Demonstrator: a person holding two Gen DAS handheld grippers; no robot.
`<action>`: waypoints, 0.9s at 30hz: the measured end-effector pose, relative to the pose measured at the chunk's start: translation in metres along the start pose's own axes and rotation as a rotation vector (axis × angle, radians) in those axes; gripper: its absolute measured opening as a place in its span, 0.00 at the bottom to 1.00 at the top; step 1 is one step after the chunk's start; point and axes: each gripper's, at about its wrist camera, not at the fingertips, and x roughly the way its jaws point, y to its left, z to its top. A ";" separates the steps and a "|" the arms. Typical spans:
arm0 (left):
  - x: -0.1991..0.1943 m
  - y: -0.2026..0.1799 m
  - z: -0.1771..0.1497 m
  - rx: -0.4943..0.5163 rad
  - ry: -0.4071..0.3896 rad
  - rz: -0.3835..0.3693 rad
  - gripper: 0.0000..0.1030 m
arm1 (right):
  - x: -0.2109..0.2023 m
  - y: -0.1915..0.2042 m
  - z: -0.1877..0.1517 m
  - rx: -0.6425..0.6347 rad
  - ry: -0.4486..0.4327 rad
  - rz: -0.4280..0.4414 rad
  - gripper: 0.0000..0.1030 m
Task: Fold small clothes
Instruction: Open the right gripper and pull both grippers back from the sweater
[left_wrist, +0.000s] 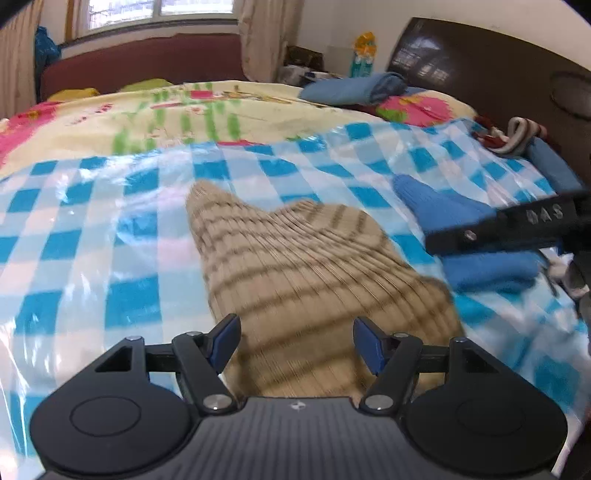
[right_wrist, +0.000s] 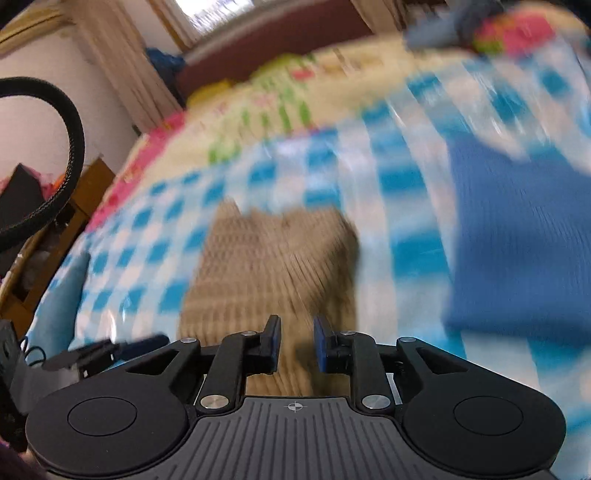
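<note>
Hovering low over the bed, the left hand-held gripper (left_wrist: 295, 345) has its jaws spread wide with nothing between them, and a tan striped knit garment (left_wrist: 295, 258) lies directly under and ahead of its blue-padded fingers (left_wrist: 226, 343). The right hand-held gripper (right_wrist: 297, 343) points at the same tan garment (right_wrist: 273, 258) from its own side; its jaws stand apart with a narrower gap, and no cloth is pinched between them, though that view is blurred. The tan garment rests spread on a blue-and-white checked plastic sheet (left_wrist: 92, 229) that covers the near part of the bed. Just to its right lies a blue knit garment (left_wrist: 480, 258), and part of the right hand-held gripper's black body reaches over it in the left wrist view. Beyond the checked sheet is a pale floral bedspread (left_wrist: 166, 110), with a rolled blue bundle (left_wrist: 354, 90) near the dark wooden headboard (left_wrist: 498, 66).
</note>
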 end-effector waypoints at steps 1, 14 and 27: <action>0.008 0.002 0.004 -0.008 0.004 0.015 0.68 | 0.013 0.002 0.006 -0.001 -0.010 0.005 0.23; 0.052 0.008 0.004 -0.051 0.101 0.070 0.75 | 0.076 -0.030 -0.003 0.044 0.059 -0.126 0.13; 0.030 -0.007 -0.006 -0.037 0.123 0.121 0.75 | 0.015 0.008 -0.041 -0.030 0.011 -0.173 0.24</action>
